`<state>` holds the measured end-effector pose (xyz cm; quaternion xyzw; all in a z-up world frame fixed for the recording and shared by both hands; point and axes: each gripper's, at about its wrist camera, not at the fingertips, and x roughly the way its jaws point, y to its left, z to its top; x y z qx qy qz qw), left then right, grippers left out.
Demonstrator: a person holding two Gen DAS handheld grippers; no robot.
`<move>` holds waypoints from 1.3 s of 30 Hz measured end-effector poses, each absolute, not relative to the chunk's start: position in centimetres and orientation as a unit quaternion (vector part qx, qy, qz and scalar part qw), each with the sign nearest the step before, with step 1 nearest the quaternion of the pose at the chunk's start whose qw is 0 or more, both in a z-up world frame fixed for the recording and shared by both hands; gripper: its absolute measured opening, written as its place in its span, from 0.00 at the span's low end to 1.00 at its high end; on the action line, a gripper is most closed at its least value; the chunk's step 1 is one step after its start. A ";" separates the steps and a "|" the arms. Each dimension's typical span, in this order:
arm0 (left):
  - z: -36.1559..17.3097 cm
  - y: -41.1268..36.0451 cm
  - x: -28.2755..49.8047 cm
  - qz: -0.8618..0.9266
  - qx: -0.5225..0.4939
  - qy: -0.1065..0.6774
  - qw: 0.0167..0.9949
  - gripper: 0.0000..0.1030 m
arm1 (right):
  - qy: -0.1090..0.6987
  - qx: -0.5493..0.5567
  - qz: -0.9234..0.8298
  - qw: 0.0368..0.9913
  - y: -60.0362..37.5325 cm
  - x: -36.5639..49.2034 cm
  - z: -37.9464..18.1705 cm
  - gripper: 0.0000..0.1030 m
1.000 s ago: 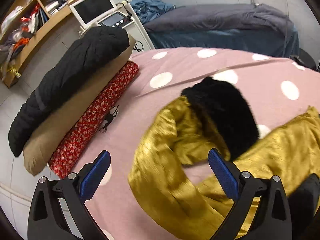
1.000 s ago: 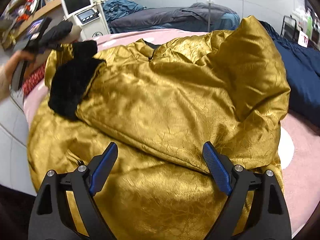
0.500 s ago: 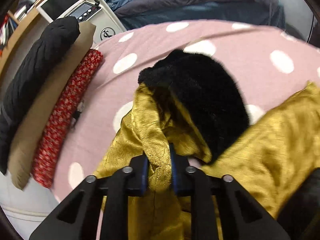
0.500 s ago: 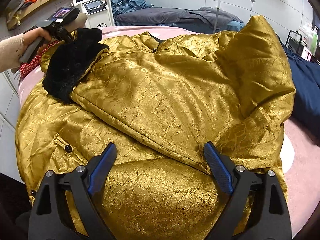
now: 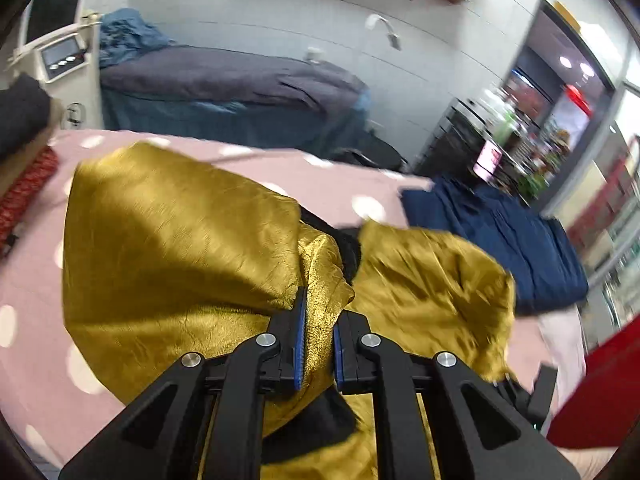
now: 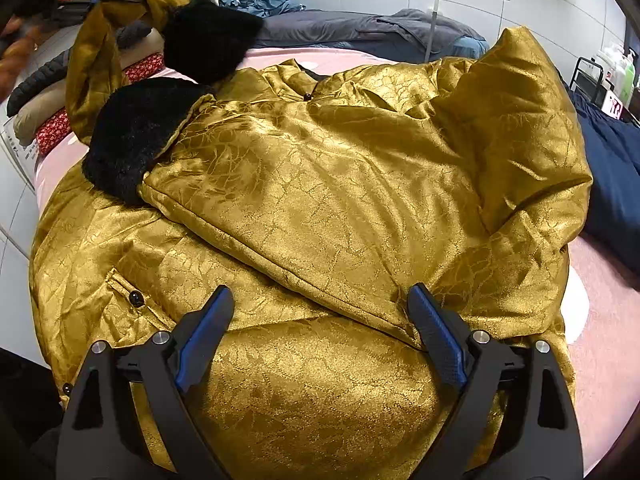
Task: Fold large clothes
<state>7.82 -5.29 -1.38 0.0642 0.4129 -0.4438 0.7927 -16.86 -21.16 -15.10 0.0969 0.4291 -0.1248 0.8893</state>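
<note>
No text reads clearly. A white tag (image 6: 613, 109) on the black rack (image 6: 588, 80) carries red characters (too blurred to make out), and a paper label (image 6: 18, 148) at the left edge stays illegible.

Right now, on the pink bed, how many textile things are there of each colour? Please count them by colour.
Gold: 1, the coat with black fur cuffs, its sleeve pinched in the left gripper
Navy: 1, the garment
Black: 1, the puffer jacket
Beige: 1, the cushion
Red: 1, the patterned roll
Total: 5
</note>
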 end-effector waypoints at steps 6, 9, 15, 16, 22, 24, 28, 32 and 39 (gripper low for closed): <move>-9.8 -7.9 2.8 -0.429 0.128 0.468 0.762 0.10 | 0.436 0.113 -0.121 0.885 -21.7 -16.7 -14.6 0.85; -11.9 -7.8 2.1 -0.398 0.150 0.477 0.769 0.12 | 0.434 0.138 -0.121 0.882 -22.4 -16.8 -13.7 0.85; -11.5 -6.6 1.6 -0.388 0.141 0.459 0.787 0.23 | 0.395 0.196 -0.087 0.893 -23.6 -16.2 -10.6 0.85; -11.4 -6.5 1.4 -0.385 0.141 0.457 0.789 0.24 | 0.387 0.213 -0.074 0.894 -23.9 -15.6 -10.2 0.86; -10.9 -4.2 2.4 -0.373 0.085 0.474 0.793 0.24 | 0.356 0.298 -0.013 0.886 -26.4 -10.1 -8.7 0.86; -10.9 -3.3 3.1 -0.371 0.058 0.483 0.791 0.24 | 0.350 0.321 -0.002 0.880 -27.2 -8.0 -8.9 0.86; -11.1 -1.9 4.1 -0.366 0.026 0.495 0.788 0.24 | 0.366 0.387 -0.009 0.846 -29.5 -2.8 -11.9 0.86; -11.1 -1.2 4.3 -0.364 0.025 0.499 0.786 0.25 | 0.362 0.435 0.004 0.824 -29.4 -0.1 -14.6 0.80; -10.2 0.5 4.6 -0.329 0.023 0.493 0.805 0.58 | 0.334 0.372 0.042 0.865 -25.8 1.0 -10.3 0.14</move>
